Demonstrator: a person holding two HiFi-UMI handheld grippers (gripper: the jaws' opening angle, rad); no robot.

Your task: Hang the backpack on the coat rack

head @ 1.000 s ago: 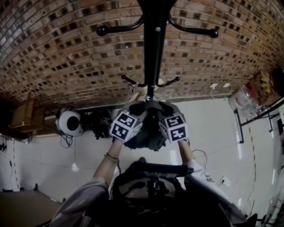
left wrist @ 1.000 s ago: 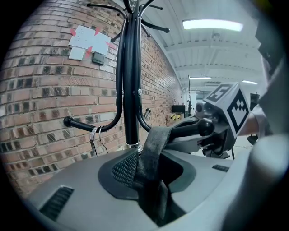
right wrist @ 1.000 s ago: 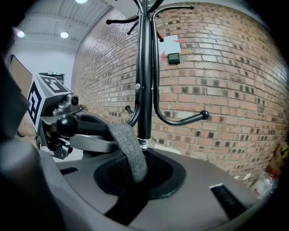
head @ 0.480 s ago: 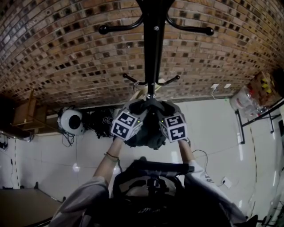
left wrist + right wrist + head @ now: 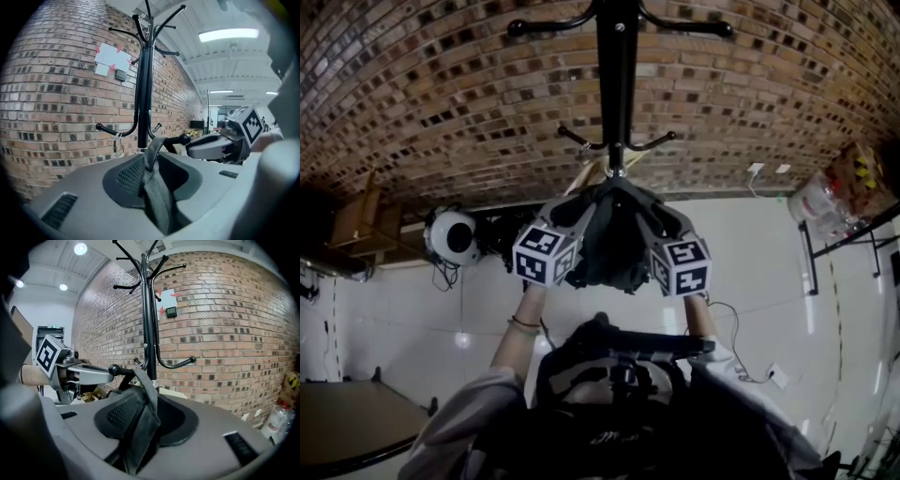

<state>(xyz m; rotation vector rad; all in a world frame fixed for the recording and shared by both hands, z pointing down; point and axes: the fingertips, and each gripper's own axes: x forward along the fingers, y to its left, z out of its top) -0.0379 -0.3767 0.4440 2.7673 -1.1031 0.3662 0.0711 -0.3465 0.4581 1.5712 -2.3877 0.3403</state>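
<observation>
Obs: backpack strap (image 5: 146, 394) runs from jaws up over coat rack hook (image 5: 114, 370), mid-frame. Left gripper (image 5: 572, 214) closing, strap between jaws; right gripper (image 5: 661, 217) wide apart, strap loose.

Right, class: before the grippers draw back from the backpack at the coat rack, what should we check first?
1. Strap draped over the ball-tipped hook: ok.
2. Right gripper released: ok, its jaws stand apart and the strap lies loose between them.
3. Left gripper released: not ok, its jaws are closing with the strap between them.
4. Backpack weight carried by the hook alone: cannot tell.
5. Coat rack pole upright: ok.
</observation>
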